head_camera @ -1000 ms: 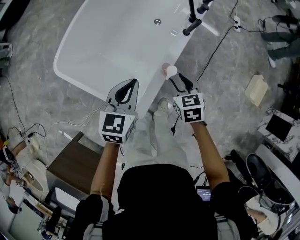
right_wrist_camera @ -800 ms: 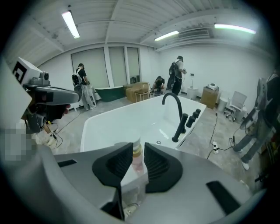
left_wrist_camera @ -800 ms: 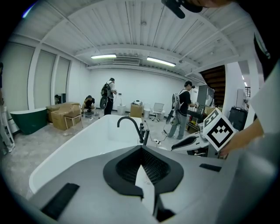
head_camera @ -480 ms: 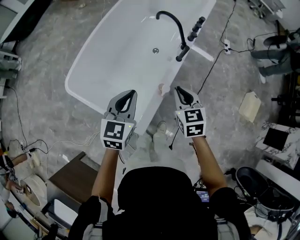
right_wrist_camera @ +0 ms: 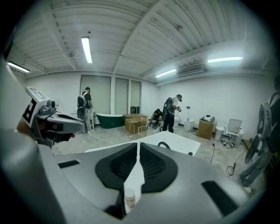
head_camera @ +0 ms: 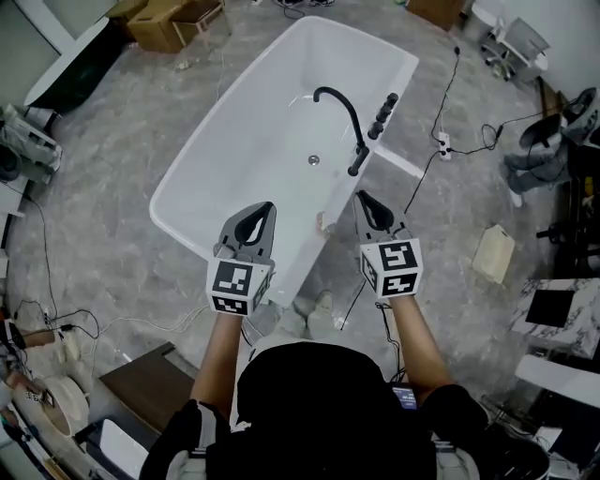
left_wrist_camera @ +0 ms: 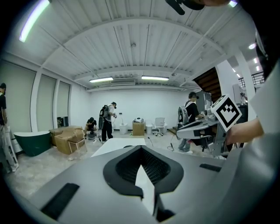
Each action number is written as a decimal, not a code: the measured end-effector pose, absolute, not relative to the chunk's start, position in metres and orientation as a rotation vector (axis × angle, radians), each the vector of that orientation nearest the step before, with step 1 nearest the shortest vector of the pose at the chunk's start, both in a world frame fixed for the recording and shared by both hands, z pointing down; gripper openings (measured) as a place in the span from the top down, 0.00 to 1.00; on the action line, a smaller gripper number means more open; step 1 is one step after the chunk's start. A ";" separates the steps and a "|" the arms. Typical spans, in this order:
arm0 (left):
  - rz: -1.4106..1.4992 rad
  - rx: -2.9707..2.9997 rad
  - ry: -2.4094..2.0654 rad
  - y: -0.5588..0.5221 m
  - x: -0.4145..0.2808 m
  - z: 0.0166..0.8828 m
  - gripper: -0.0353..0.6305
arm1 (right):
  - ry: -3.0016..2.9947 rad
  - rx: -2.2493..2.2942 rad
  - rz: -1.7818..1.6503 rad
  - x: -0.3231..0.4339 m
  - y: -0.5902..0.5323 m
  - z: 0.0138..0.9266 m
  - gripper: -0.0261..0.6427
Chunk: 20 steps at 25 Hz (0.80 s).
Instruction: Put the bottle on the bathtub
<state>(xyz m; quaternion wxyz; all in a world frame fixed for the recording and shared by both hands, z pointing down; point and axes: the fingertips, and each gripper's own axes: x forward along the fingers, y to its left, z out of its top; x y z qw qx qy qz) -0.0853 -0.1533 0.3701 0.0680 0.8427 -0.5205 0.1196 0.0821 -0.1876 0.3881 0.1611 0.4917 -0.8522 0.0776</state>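
Observation:
A small pinkish bottle [head_camera: 322, 223] with a white cap stands upright on the near rim of the white bathtub [head_camera: 202, 155]. My right gripper [head_camera: 364, 201] hovers just right of the bottle, apart from it, jaws together and empty. In the right gripper view the bottle [right_wrist_camera: 129, 199] shows low down through the thin slit between the jaws of that gripper [right_wrist_camera: 138, 148]. My left gripper [head_camera: 266, 208] hangs over the tub's near rim, left of the bottle, jaws shut on nothing. The left gripper view shows only that gripper's [left_wrist_camera: 141, 151] shut jaws and the tub beyond.
A black curved faucet [head_camera: 342, 117] stands on the tub's right side. Cables [head_camera: 441, 141] trail over the grey floor to the right. Cardboard boxes [head_camera: 173, 21] sit at the back left and a brown cabinet [head_camera: 141, 384] at the near left. Several people stand far off.
The view has pulled back and up from the tub. Both grippers have drawn away from the rim; the right one has moved off the bottle, which stays standing there.

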 end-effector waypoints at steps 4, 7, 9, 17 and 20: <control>0.343 2.549 -1.612 -0.149 -0.087 0.347 0.93 | -2.460 1.440 0.193 0.090 -0.186 0.359 0.91; 0.315 2.568 -1.639 -0.146 -0.091 0.327 0.93 | -2.480 1.469 0.160 0.089 -0.182 0.339 0.91; 0.290 2.574 -1.648 -0.143 -0.090 0.315 0.93 | -2.494 1.480 0.138 0.088 -0.179 0.328 0.92; 0.193 2.602 -1.700 -0.136 -0.081 0.283 0.93 | -2.523 1.516 0.092 0.095 -0.170 0.304 0.92; 0.191 2.626 -1.692 -0.132 -0.076 0.278 0.93 | -2.528 1.525 0.072 0.096 -0.168 0.299 0.92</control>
